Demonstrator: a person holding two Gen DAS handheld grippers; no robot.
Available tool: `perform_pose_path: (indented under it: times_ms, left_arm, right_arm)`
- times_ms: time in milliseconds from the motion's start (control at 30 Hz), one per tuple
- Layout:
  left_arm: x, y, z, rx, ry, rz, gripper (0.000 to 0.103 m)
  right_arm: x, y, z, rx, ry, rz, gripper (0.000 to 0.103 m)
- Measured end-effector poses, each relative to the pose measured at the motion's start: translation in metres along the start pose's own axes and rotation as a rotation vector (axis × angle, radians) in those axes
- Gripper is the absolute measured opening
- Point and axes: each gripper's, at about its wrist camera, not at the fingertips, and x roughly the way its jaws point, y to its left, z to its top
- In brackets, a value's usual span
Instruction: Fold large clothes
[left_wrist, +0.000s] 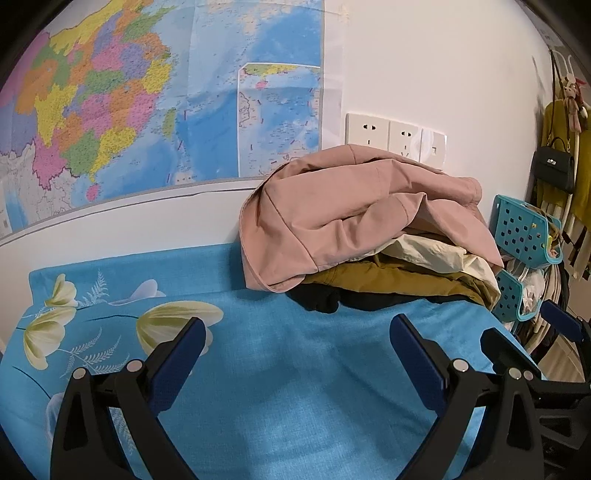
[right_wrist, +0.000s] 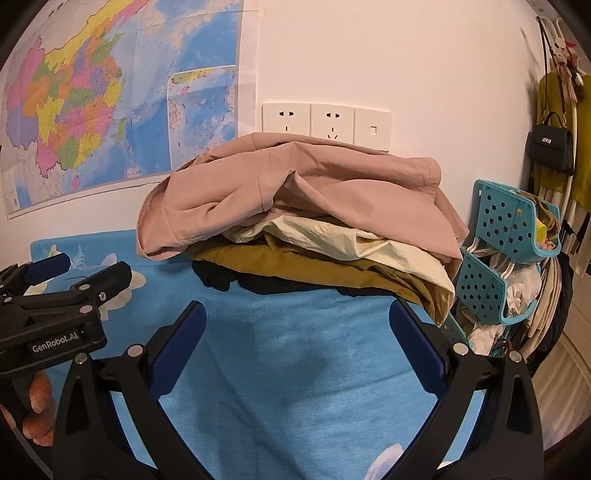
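blue cotton sheet with pale printed flowers (left_wrist: 258, 387) covers the bed-like surface that carries everything here, and most of its near half lies bare. a heap of large clothes sits at the far edge against the white wall (left_wrist: 443, 74): a dusty-pink jacket of smooth woven cloth (left_wrist: 332, 218) on top, a cream crinkled garment (right_wrist: 332, 240) under it, a mustard-brown one (right_wrist: 314, 266) below that, and a black one (right_wrist: 221, 278) at the bottom, touching the sheet. the heap leans toward the right edge, where its cream and mustard layers overhang beside a teal perforated plastic rack (right_wrist: 509, 225).

the left gripper (left_wrist: 297, 338) hovers over the bare sheet with its blue-padded fingers spread wide and nothing between them. the right gripper (right_wrist: 295, 321) does the same, just beside it, also spread and empty; a hand (right_wrist: 37, 410) shows at the left gripper's handle in the right wrist view.

the step in hand looks like the very start: no garment is laid out yet. the next move likely calls for reaching forward to the pink jacket, pinching its near hem or hood edge, and drawing it onto the open near sheet.

room is good in front and to the left; the right edge is tight by the rack, and the wall blocks the far side.
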Motion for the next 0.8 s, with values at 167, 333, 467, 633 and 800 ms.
perform_pose_path:
  times_ms: [167,333,467,633,800]
  left_arm:
    - [-0.0011,-0.0009,0.0004,0.002,-0.005,0.002,0.096]
    - [-0.0018,-0.0012,0.0006,0.004,-0.008,0.008,0.096]
    - [-0.0024,-0.0022,-0.0001,0.009,-0.011,0.007,0.096]
    - [-0.0018,-0.0020,-0.0018,0.007,-0.006,0.011,0.096]
    - [-0.0017,-0.0021,-0.0011,0.005,-0.006,0.013,0.096]
  right_arm:
    - [0.0000,0.0004,-0.0005,-0.001,-0.001,-0.002,0.098]
    - [-0.0006,0.0002,-0.0010,0.001,-0.004,-0.002,0.098]
    - [-0.0004,0.0006,-0.0007,0.001,0.002,-0.003,0.098]
    - [-0.0016,0.0006,-0.0008,-0.003,0.000,-0.005,0.098]
    - [-0.0006,0.0011,-0.0002,-0.007,0.000,-0.004,0.098]
